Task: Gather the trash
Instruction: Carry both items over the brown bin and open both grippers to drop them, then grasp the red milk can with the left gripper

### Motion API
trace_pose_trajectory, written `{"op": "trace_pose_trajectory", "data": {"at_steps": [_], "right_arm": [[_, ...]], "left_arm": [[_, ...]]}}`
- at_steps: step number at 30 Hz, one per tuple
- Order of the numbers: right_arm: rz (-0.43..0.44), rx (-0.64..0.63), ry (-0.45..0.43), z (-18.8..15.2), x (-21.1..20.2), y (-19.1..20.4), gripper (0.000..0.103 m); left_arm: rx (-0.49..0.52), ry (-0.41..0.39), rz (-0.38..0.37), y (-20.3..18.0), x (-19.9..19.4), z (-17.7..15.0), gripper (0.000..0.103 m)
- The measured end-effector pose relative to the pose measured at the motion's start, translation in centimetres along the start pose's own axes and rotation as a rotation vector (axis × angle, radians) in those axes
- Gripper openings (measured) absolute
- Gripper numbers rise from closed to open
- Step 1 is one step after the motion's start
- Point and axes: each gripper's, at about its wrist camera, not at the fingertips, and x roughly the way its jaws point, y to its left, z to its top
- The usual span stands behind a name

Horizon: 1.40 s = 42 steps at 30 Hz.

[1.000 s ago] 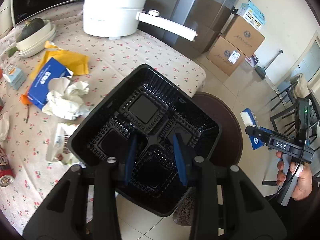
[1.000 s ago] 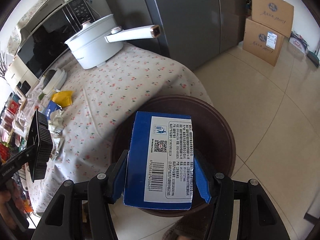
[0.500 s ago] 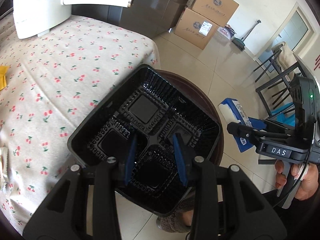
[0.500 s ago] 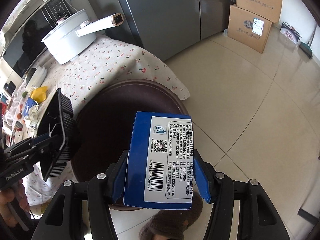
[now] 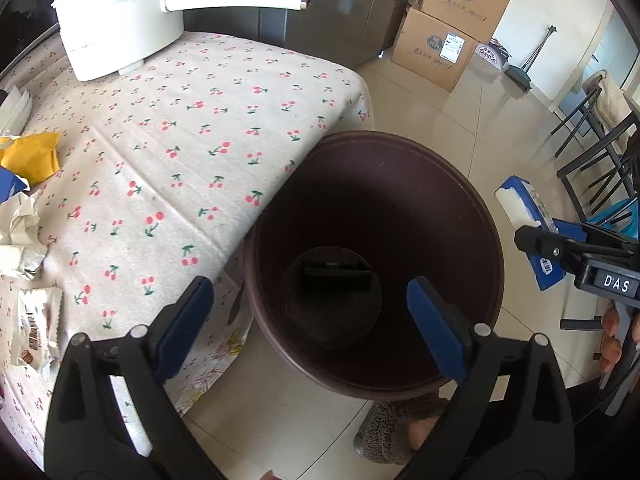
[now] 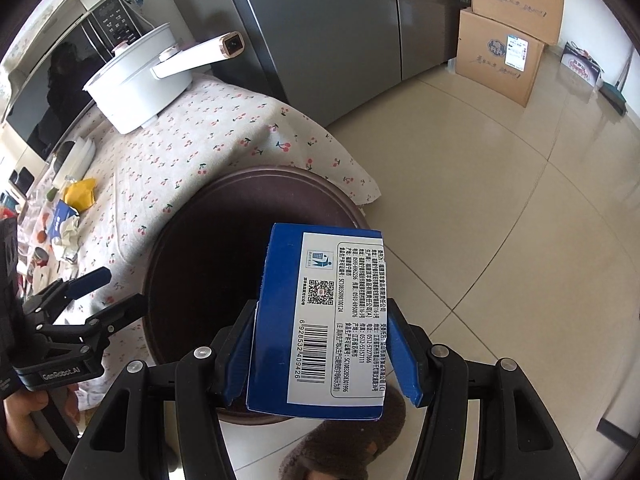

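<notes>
My left gripper is open and empty above the dark brown round bin, which stands on the floor beside the table. The black plastic tray lies at the bottom of the bin. My right gripper is shut on a blue carton with a white barcode label and holds it over the near rim of the bin. The carton also shows in the left wrist view. The left gripper shows in the right wrist view.
The table has a cherry-print cloth. On it are a white pot with a long handle, a yellow wrapper, crumpled paper and a snack packet. Cardboard boxes and chairs stand beyond.
My left gripper has opened and the black tray has dropped into the bin. My right gripper has kept hold of the blue carton and moved closer over the bin.
</notes>
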Motion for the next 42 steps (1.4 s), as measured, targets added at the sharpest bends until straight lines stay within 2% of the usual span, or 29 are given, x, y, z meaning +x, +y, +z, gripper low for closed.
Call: {"op": "trace_pose_trajectory", "data": {"at_steps": [7, 9, 11, 23, 31, 42], "right_arm": [[0.007, -0.030, 0.004, 0.8, 0.1, 2.6, 0.062], [0.015, -0.027, 0.014, 1.2, 0.3, 3.4, 0.067], [0.024, -0.024, 0.019, 1.6, 0.4, 4.2, 0.077], [0.043, -0.132, 0.050, 2.2, 1.2, 12.0, 0.089], [0.051, -0.222, 0.062, 2.5, 1.7, 18.2, 0.090], [0.088, -0.326, 0.084, 2.3, 3.2, 27.4, 0.090]], "left_arm": [[-0.041, -0.017, 0.050, 3.4, -2.3, -0.7, 0.100], [-0.062, -0.022, 0.066, 4.6, -3.1, -1.0, 0.101], [-0.089, -0.027, 0.077, 6.1, -4.0, -1.4, 0.101], [-0.217, -0.041, 0.165, 14.1, -8.2, -4.0, 0.102], [-0.324, -0.041, 0.229, 20.6, -11.2, -7.5, 0.102], [-0.561, -0.014, 0.259, 29.3, -13.3, -12.5, 0.102]]}}
